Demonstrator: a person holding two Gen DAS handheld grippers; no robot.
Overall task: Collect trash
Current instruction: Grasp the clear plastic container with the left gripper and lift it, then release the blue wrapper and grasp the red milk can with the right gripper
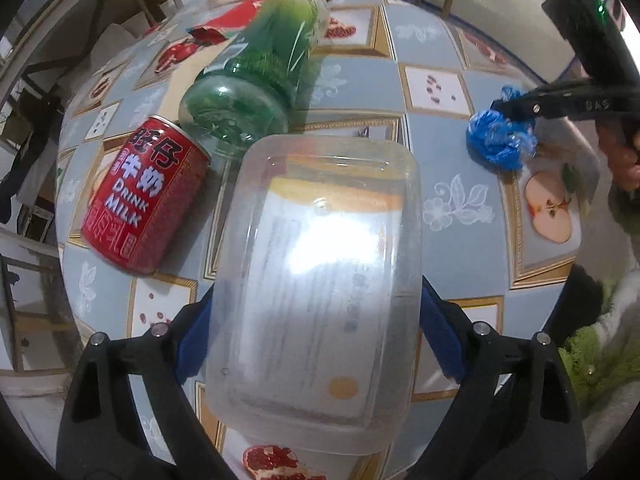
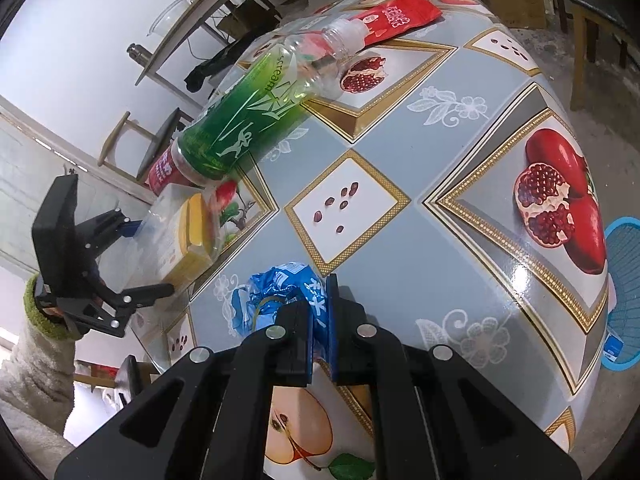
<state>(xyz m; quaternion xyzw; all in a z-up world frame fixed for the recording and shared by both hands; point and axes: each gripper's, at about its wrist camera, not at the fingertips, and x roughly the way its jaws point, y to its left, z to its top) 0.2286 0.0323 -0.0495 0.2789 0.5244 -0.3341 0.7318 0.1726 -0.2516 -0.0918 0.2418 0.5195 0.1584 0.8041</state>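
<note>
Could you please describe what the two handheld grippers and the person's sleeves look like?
Both grippers, left and right, are matte black plastic linkages with silver rivets and blue-padded jaws. Each has a boxy black body; the right one shows a green light. The sleeves are cream fleece with green cuffs. No cables show.

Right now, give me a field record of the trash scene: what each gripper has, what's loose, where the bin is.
left gripper: shut on clear plastic food container
right gripper: shut on crumpled blue wrapper
loose on table: red milk drink can, on its side; green plastic bottle, on its side, uncapped; red snack packet, flat at far end
surface: fruit-print tablecloth
bin: blue basket below the table edge, partly in view
</note>
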